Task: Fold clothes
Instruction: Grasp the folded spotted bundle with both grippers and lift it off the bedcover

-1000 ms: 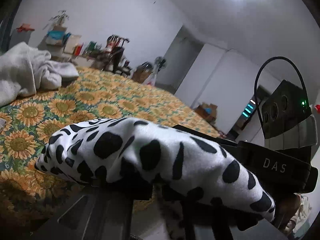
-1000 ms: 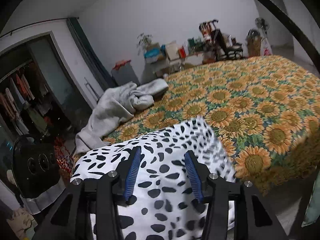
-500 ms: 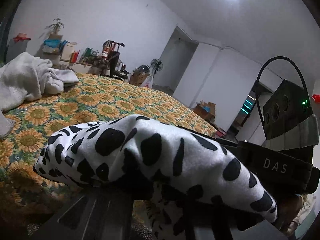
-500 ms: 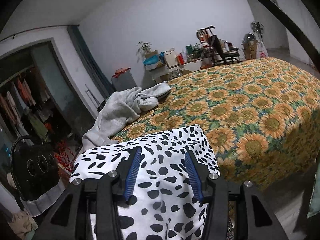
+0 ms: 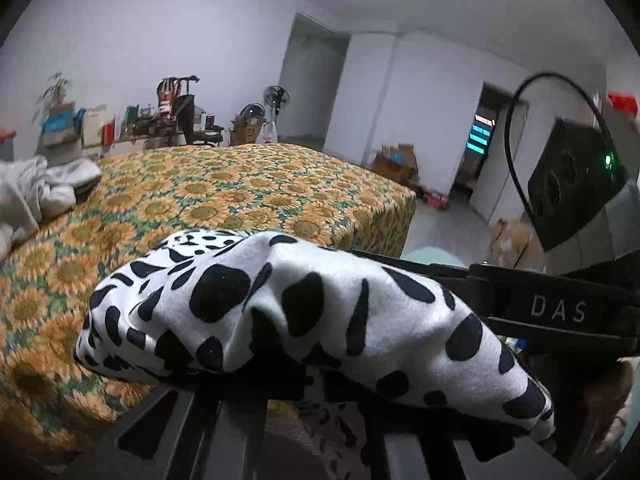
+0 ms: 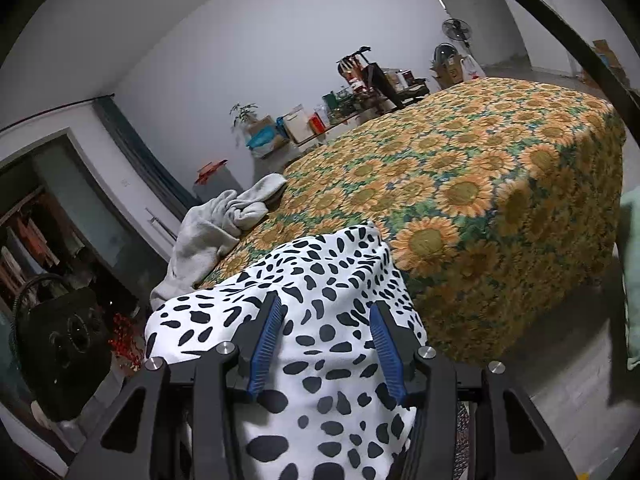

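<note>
A white garment with black spots (image 5: 304, 308) is bunched over my left gripper (image 5: 280, 376), which is shut on it; the cloth hides the fingertips. It hangs off the near edge of the sunflower bedspread (image 5: 240, 192). In the right wrist view the same spotted garment (image 6: 320, 360) spreads under and between the blue pads (image 6: 264, 344) of my right gripper (image 6: 326, 304). That gripper's jaws stand apart, and the pads rest on the cloth without pinching it. The right gripper's black body (image 5: 556, 308) lies just right of the bunch.
A crumpled grey garment (image 6: 216, 224) lies at the bed's far left corner (image 5: 28, 192). The sunflower bedspread (image 6: 480, 168) is otherwise bare. Behind it are cluttered shelves (image 5: 132, 128), a chair, a floor fan (image 5: 276, 98) and boxes (image 5: 392, 160). An open wardrobe (image 6: 36, 232) stands at the left.
Both grippers have drawn back from the bed with the spotted garment and rolled. More of the bed's near corner and the floor now shows. The jaws' openings look unchanged.
</note>
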